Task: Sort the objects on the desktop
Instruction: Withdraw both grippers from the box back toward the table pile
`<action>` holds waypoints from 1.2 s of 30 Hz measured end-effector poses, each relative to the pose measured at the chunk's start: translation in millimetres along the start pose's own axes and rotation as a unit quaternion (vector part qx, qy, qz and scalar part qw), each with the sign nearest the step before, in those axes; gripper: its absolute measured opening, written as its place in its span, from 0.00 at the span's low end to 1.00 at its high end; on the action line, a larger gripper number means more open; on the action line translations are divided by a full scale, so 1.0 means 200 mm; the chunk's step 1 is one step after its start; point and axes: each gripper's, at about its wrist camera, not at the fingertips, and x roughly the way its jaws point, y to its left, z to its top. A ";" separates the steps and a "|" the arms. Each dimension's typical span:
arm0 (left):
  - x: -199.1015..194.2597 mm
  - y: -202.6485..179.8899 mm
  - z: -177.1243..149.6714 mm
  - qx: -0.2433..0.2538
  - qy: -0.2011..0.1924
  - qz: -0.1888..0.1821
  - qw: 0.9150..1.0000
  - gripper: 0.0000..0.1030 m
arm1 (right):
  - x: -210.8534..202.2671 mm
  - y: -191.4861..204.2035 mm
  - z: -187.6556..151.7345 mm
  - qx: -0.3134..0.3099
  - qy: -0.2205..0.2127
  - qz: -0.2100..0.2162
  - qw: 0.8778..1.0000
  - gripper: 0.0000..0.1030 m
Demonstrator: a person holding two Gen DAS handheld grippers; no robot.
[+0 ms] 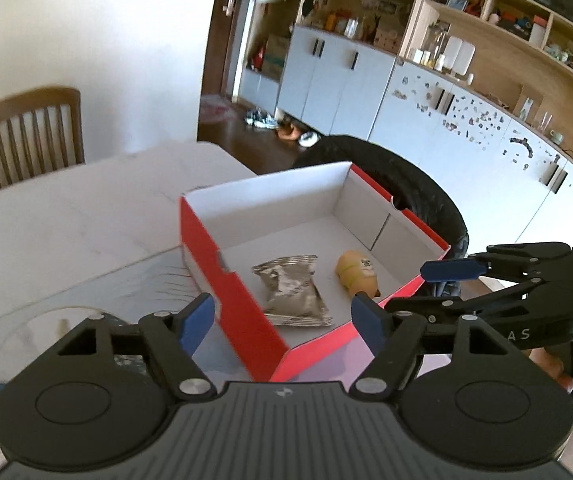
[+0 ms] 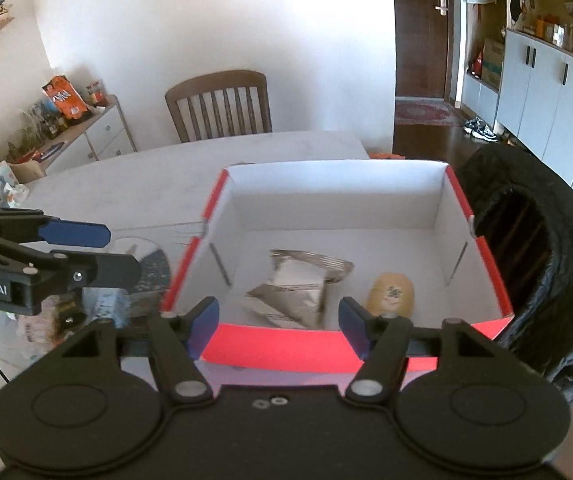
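A red cardboard box (image 1: 242, 312) with a white inside stands on the pale table (image 1: 66, 220). On its floor lie a crumpled silver foil packet (image 1: 292, 290) and, to the right of it, a small yellow wrapped snack (image 1: 356, 274). My left gripper (image 1: 282, 314) hovers open over the box's near corner, nothing between its blue pads. My right gripper (image 1: 426, 288) comes in from the right over the box's rim. In the right wrist view the box (image 2: 274, 350), packet (image 2: 298, 292) and snack (image 2: 390, 294) lie ahead of the open, empty right gripper (image 2: 278, 326); the left gripper (image 2: 98, 252) is at the left.
A black jacket over a chair back (image 2: 546, 260) stands close to the box's right side. A wooden chair (image 2: 218, 104) is at the table's far edge. A round glass dish (image 1: 46, 332) and several small packets (image 2: 102, 304) lie left of the box.
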 end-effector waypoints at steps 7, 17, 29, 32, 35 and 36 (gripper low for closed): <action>-0.16 0.11 -0.10 -0.002 -0.012 0.003 1.000 0.82 | -0.04 0.19 -0.08 -0.006 -0.014 -0.003 1.000 0.74; -0.35 0.25 -0.25 -0.006 -0.030 0.009 1.000 1.00 | -0.07 0.45 -0.15 -0.012 -0.031 -0.010 0.999 0.83; -0.54 0.45 -0.42 -0.010 -0.065 0.038 0.997 1.00 | -0.01 0.69 -0.19 -0.017 -0.041 -0.022 0.999 0.86; -0.58 0.51 -0.45 -0.013 -0.070 0.045 0.996 1.00 | 0.01 0.74 -0.20 -0.022 -0.040 -0.026 0.999 0.86; -0.61 0.56 -0.49 -0.007 -0.074 0.056 0.996 1.00 | 0.04 0.79 -0.20 -0.027 -0.041 -0.029 0.998 0.86; -0.63 0.58 -0.49 -0.008 -0.073 0.057 0.996 1.00 | 0.06 0.81 -0.20 -0.027 -0.041 -0.029 0.998 0.86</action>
